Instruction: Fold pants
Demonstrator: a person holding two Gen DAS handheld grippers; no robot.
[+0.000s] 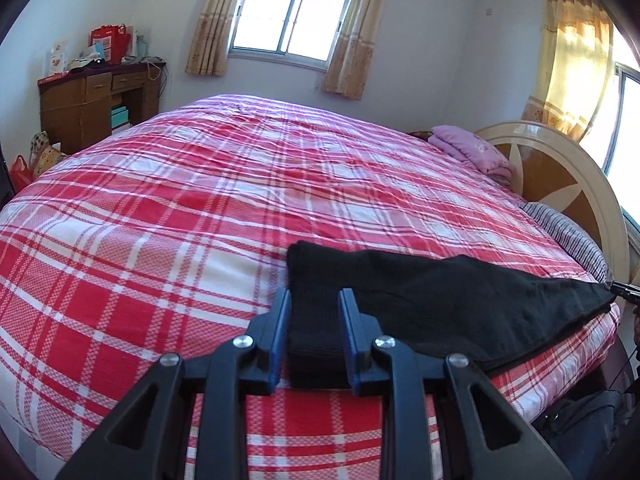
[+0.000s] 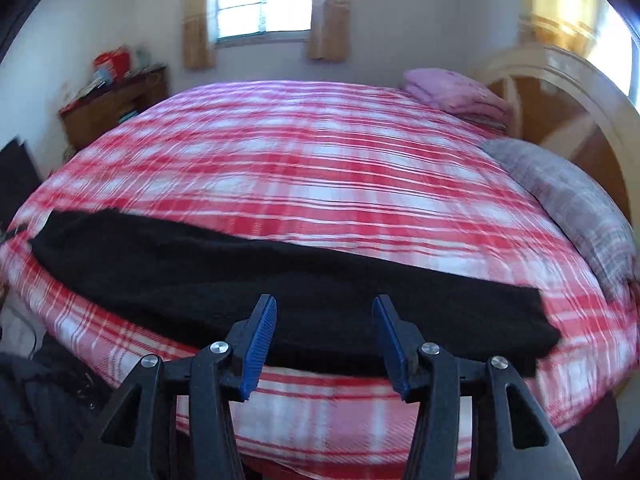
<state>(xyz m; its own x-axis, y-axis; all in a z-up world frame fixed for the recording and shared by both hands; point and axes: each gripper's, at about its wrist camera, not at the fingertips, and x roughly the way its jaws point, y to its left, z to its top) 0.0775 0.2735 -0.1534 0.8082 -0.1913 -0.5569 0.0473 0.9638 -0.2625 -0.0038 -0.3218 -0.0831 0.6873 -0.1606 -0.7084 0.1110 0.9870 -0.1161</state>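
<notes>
Bright daylight from blown-out windows (image 1: 294, 20), fisheye-bent edges, right wrist view motion-blurred

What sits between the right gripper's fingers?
Nothing is gripped: in the right wrist view the right gripper hangs open above the black pants.

The pants (image 2: 256, 280) are lying along the near edge of the bed (image 2: 320, 152), stretching left to right. Pillows (image 2: 456, 94) are sitting at the headboard (image 2: 560, 100) on the right; a desk (image 1: 96, 100) is standing behind-left.
</notes>
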